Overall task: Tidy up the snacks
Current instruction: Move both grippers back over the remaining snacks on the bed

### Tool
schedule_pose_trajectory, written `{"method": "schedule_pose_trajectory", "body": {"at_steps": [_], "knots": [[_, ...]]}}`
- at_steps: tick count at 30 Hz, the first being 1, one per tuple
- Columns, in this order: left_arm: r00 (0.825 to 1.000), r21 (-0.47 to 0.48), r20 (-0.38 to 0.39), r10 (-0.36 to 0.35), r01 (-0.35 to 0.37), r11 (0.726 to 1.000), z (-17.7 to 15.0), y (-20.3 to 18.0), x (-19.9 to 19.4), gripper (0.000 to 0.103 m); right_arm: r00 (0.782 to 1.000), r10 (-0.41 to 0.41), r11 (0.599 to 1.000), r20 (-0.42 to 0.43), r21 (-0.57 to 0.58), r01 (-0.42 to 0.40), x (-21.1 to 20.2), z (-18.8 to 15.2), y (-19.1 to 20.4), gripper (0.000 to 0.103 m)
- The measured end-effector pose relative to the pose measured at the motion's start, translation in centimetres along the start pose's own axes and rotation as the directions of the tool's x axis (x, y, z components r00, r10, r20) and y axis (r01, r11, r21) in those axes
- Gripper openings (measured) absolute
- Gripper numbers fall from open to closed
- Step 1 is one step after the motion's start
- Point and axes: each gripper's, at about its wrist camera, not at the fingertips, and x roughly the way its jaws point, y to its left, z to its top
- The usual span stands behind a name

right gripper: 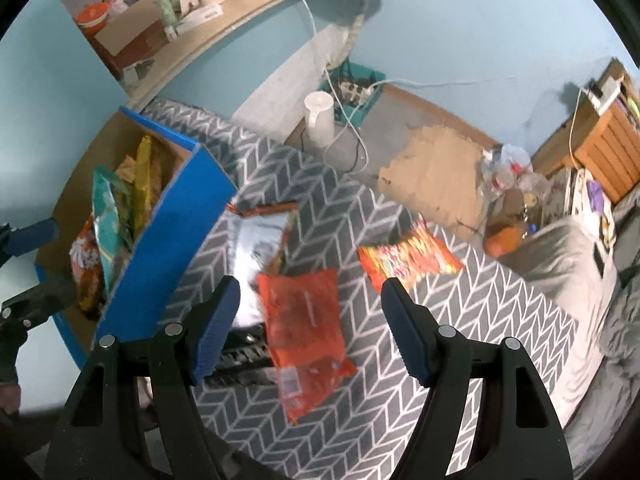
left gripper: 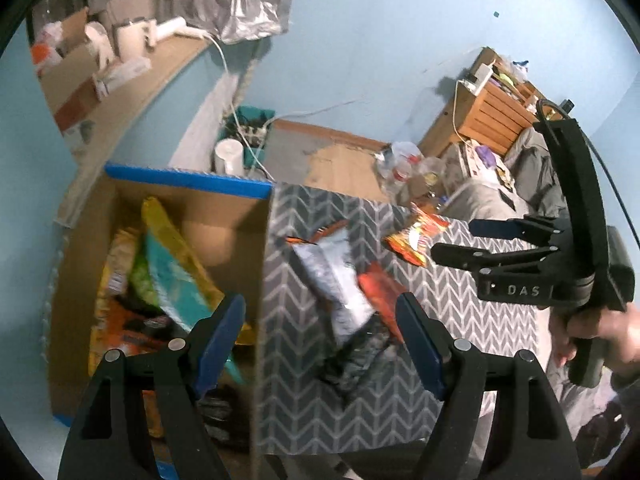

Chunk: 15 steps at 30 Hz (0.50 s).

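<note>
A blue-sided cardboard box holds several snack bags, among them a teal one. On the grey chevron cloth beside it lie a silver bag, an orange bag, a dark bag and a red-yellow bag. My left gripper is open and empty above the box edge and the silver bag. My right gripper is open and empty over the orange bag; it also shows in the left wrist view.
A white cup and a teal basket of cables stand on the floor beyond the cloth. Torn cardboard and plastic bottles lie at the back right. A wooden crate stands far right. A cluttered shelf runs along the wall.
</note>
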Motion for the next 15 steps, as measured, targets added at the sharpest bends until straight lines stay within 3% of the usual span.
{"method": "schedule_pose_trajectory", "body": {"at_steps": [15], "knots": [[0.988, -0.065, -0.153, -0.009, -0.001, 0.998, -2.1, -2.5, 6.0, 0.079, 0.987, 0.071, 0.996, -0.144, -0.043, -0.078, 6.5, -3.3, -1.0, 0.076]]}}
